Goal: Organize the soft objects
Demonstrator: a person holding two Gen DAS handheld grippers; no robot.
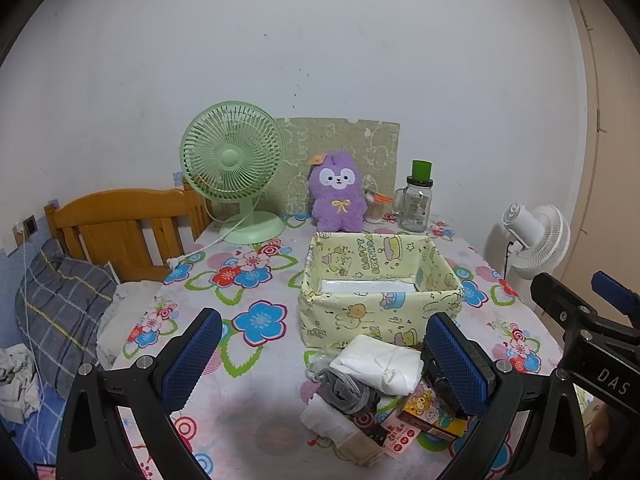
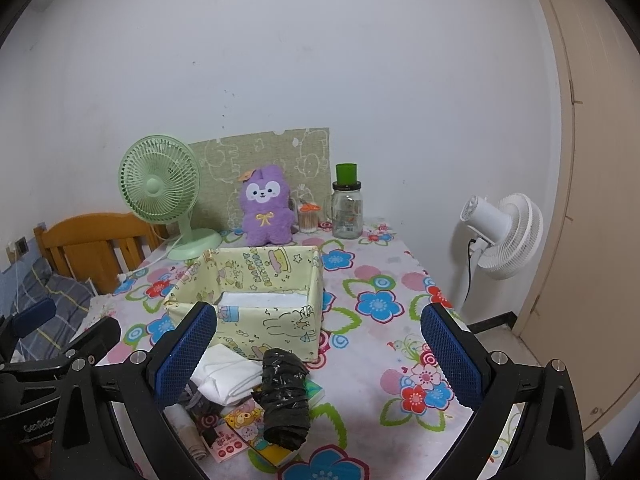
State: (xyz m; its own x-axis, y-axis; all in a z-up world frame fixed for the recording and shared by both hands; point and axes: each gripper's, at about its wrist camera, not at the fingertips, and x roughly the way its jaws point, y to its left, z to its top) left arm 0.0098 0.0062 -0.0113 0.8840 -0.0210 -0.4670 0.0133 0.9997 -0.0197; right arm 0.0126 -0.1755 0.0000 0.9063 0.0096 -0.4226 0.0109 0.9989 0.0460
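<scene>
A yellow cartoon-print fabric box (image 1: 380,312) (image 2: 272,320) stands open on the flowered table, a white liner showing inside. In front of it lies a pile: a folded white cloth (image 1: 380,364) (image 2: 228,376), grey socks (image 1: 348,392), a beige sock (image 1: 340,428), a black plastic roll (image 2: 286,396) and a small cartoon booklet (image 1: 430,416) (image 2: 244,420). A purple plush toy (image 1: 339,196) (image 2: 266,212) sits behind the box. My left gripper (image 1: 328,364) is open above the pile. My right gripper (image 2: 320,356) is open too, with the black roll between its fingers' lines.
A green desk fan (image 1: 234,168) (image 2: 160,188), a glass jar with a green lid (image 1: 418,200) (image 2: 347,208) and a cotton-swab cup (image 2: 309,218) stand at the back. A white floor fan (image 2: 504,236) is right of the table; a bed with a wooden headboard (image 1: 120,224) is left.
</scene>
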